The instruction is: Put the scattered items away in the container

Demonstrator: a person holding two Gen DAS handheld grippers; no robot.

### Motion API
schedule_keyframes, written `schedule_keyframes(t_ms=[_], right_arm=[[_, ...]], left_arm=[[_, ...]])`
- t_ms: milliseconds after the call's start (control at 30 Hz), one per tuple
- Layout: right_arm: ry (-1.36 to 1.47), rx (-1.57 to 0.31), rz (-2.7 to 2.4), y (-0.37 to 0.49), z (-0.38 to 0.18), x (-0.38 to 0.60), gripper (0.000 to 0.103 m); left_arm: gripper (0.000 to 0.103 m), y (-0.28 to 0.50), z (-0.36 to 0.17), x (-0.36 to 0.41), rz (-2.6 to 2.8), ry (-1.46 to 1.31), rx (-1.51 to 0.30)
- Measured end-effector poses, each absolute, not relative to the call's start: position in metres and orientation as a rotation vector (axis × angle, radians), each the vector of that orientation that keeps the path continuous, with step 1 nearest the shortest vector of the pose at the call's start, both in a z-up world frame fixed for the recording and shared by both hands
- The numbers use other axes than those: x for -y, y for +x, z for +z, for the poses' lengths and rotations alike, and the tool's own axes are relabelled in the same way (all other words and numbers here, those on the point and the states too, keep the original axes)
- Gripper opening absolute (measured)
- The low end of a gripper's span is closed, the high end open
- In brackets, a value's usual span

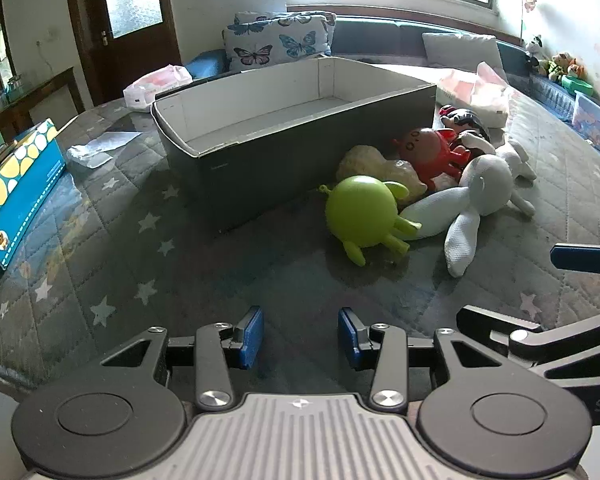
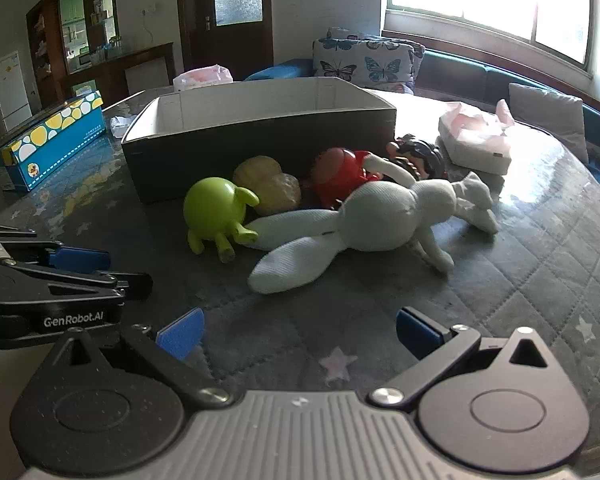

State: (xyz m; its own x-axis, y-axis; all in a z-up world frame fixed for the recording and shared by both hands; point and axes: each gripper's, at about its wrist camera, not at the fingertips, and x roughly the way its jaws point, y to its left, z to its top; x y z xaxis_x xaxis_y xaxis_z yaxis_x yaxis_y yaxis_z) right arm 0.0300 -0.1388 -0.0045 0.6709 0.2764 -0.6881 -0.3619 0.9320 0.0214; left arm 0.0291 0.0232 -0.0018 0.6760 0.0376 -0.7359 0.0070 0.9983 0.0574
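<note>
A dark cardboard box [image 1: 292, 160] with a white, empty inside stands on the star-patterned quilt; it also shows in the right wrist view [image 2: 260, 140]. Beside it lie a green round toy [image 1: 362, 216] [image 2: 214, 210], a yellowish soft toy [image 1: 374, 166] [image 2: 268, 184], a red figure [image 1: 434, 150] [image 2: 340, 170], a dark-haired doll [image 1: 466, 120] [image 2: 420, 156] and a white plush rabbit [image 1: 480, 184] [image 2: 380, 216]. My left gripper [image 1: 300, 334] is open and empty, short of the toys. My right gripper [image 2: 296, 330] is open wide and empty, just before the rabbit.
A blue box with yellow spots [image 1: 16, 184] [image 2: 48, 144] lies at the left. Crumpled paper [image 1: 92, 150] lies near it. Plastic bags [image 1: 156, 84] [image 2: 476, 140] sit behind the box and to the right. Butterfly pillows [image 1: 276, 42] and a bench line the far side.
</note>
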Motion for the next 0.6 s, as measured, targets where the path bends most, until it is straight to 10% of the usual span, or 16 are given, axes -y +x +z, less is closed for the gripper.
schedule_keyframes(t_ms=[600], right_arm=[[-0.085,-0.812,0.304,0.048,-0.001,0.126,0.103]], left_arm=[[0.044,0.062,0.002,-0.032,-0.05,0.092,-0.889]])
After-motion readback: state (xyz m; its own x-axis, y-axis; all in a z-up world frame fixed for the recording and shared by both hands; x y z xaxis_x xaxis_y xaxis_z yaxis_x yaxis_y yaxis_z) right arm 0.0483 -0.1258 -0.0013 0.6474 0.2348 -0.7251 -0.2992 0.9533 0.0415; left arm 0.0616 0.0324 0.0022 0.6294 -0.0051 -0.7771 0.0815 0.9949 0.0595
